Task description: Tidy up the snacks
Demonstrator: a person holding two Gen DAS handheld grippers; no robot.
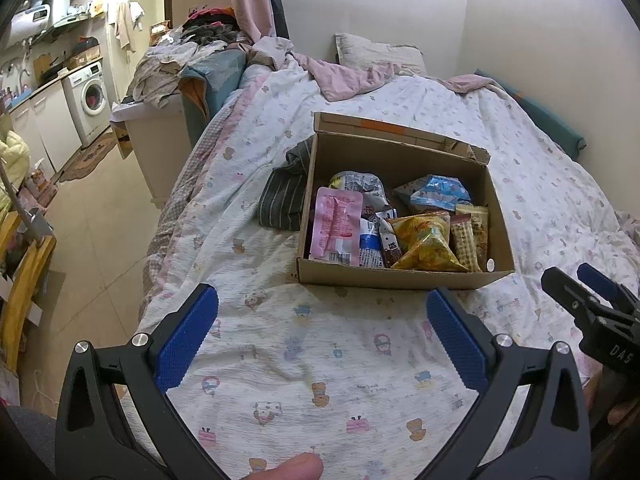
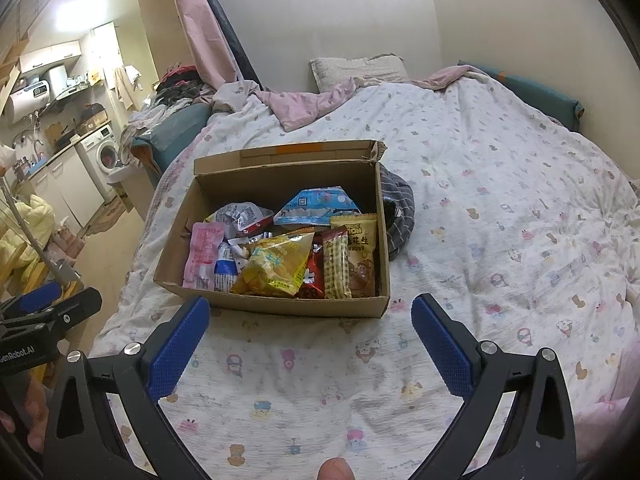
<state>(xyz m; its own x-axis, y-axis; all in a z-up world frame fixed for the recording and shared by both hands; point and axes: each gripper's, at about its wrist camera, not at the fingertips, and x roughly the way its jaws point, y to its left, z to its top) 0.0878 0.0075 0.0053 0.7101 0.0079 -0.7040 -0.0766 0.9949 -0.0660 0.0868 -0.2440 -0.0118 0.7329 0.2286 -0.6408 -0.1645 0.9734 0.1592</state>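
Note:
An open cardboard box [image 1: 400, 276] [image 2: 280, 306] sits on the bed, holding several snack packets. Among them are a pink packet [image 1: 336, 224] [image 2: 202, 254], a yellow bag [image 1: 428, 248] [image 2: 276, 266], a blue-and-white bag [image 1: 436, 194] [image 2: 320, 206] and a tan peanut packet [image 2: 360, 256]. My left gripper [image 1: 320, 328] hovers open over the quilt just short of the box's near wall, nothing between its blue pads [image 1: 184, 340]. My right gripper [image 2: 310, 338] is open too, also just before the box, empty. Each gripper appears at the edge of the other's view.
A patterned white quilt [image 1: 320, 380] covers the bed. A dark striped garment [image 1: 284, 196] [image 2: 396, 216] lies against the box's far side. Pillow [image 2: 356, 70] and wall stand at the head. Left of the bed are tiled floor, a washing machine [image 1: 90, 96] and cabinets.

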